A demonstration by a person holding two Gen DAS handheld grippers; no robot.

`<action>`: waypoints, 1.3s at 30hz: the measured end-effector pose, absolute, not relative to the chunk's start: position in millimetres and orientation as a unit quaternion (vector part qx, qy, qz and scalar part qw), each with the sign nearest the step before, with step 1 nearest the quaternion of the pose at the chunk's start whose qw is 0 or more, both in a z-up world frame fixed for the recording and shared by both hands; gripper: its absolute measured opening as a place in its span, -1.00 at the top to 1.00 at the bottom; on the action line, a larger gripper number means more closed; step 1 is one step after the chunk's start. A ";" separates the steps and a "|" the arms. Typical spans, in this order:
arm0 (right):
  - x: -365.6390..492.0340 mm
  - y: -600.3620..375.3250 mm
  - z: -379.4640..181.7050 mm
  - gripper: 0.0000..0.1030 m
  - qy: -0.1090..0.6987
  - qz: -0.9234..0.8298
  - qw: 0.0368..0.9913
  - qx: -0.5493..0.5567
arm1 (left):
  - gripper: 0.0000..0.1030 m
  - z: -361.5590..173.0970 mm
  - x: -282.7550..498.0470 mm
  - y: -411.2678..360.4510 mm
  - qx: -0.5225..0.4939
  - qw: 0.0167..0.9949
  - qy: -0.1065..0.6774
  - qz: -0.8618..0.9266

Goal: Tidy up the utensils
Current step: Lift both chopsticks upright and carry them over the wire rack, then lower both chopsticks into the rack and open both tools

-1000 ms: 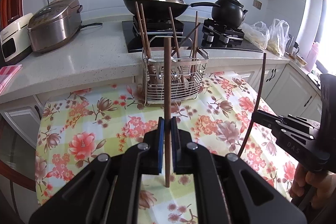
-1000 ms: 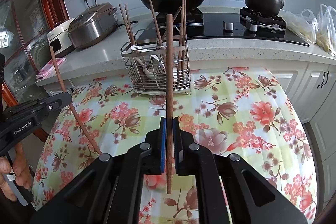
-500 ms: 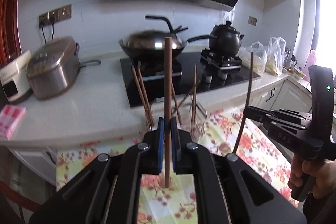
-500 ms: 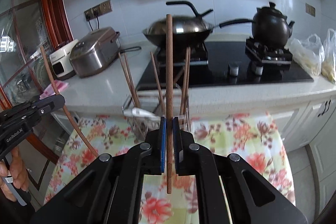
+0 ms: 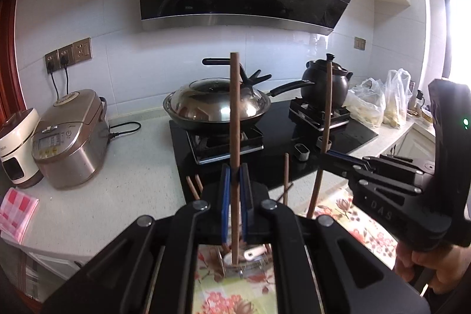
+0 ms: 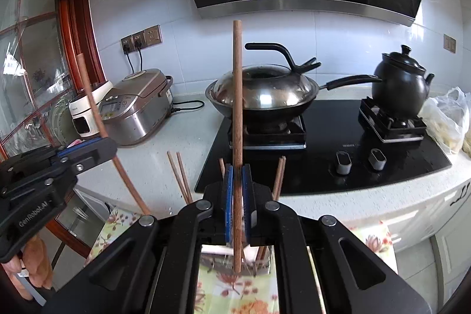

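Both tongs are clamped on a single wooden chopstick each. The left tongs (image 5: 235,181) have their blue pads squeezed tight on a brown chopstick (image 5: 234,119) that stands pretty much straight up, top end level with the wok handle in the left wrist view, bottom end poking out below the pads over the wire utensil caddy (image 5: 244,267). Same deal for the right tongs (image 6: 237,190): closed on their own chopstick (image 6: 237,96), upright, lower tip hanging just above the caddy.

You can see each tool from the other camera too. In the left wrist view the right tongs sit off to the right with their chopstick slightly tilted, and the person's hand (image 5: 424,267) wraps the grip at the bottom right corner.

The caddy is mostly hidden behind the tongs bodies. It sits on the floral tablecloth (image 5: 350,211), and a few more chopsticks (image 6: 180,175) already stick up out of it, leaning left and right. Something white lies inside it, can't tell what exactly.

Behind all that is the white counter (image 5: 141,167) with a black cooktop (image 6: 323,161), a lidded wok (image 6: 262,93) and a black clay pot (image 6: 400,84) on the burners, a silver rice cooker (image 5: 70,134) plugged into the wall, and plastic bags (image 5: 379,99) on the far right.
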State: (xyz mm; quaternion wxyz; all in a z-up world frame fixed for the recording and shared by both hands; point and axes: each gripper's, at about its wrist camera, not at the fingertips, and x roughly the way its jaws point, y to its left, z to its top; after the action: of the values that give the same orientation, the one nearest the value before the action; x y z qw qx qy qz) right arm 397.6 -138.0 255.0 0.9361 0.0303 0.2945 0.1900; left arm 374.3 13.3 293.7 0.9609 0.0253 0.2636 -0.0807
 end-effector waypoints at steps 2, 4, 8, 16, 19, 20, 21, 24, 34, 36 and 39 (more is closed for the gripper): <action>407.8 -133.6 254.1 0.87 0.294 0.189 0.936 0.028 | 0.88 291.3 388.7 13.8 0.024 0.961 0.265 -0.078; 415.9 -129.7 251.5 0.87 0.295 0.189 0.936 0.028 | 0.88 285.3 396.7 13.0 0.027 0.960 0.269 -0.076; 431.7 -120.4 243.3 0.87 0.301 0.194 0.933 0.031 | 0.88 271.2 410.4 13.1 0.026 0.958 0.277 -0.074; 448.9 -108.2 228.4 0.87 0.300 0.199 0.932 0.043 | 0.88 254.7 423.3 18.6 0.023 0.956 0.286 -0.069; 451.3 -103.1 221.8 0.87 0.302 0.201 0.931 0.047 | 0.88 249.9 425.1 18.4 0.023 0.955 0.289 -0.069; 452.4 -102.0 219.3 0.87 0.302 0.200 0.931 0.048 | 0.88 248.4 425.7 18.4 0.022 0.954 0.290 -0.070; 453.3 -101.1 217.1 0.87 0.304 0.201 0.930 0.049 | 0.88 246.8 425.8 18.5 0.022 0.954 0.292 -0.071; 453.6 -97.8 211.7 0.87 0.305 0.197 0.931 0.038 | 0.88 241.3 427.6 18.1 0.022 0.952 0.296 -0.072; 449.8 -109.7 190.6 0.87 0.327 0.195 0.923 0.048 | 0.88 229.9 429.6 20.4 0.018 0.950 0.304 -0.072; 448.6 -110.6 188.1 0.87 0.329 0.195 0.923 0.049 | 0.88 229.1 429.2 19.7 0.019 0.949 0.305 -0.072; 446.7 -111.6 184.1 0.87 0.334 0.198 0.920 0.052 | 0.88 228.8 429.0 20.0 0.018 0.949 0.305 -0.071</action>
State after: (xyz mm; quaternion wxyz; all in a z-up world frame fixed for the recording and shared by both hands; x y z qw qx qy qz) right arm 446.7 -111.6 184.1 0.9201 0.0521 0.3342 0.1975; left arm 429.0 20.0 228.8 0.9494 0.0184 0.3053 -0.0713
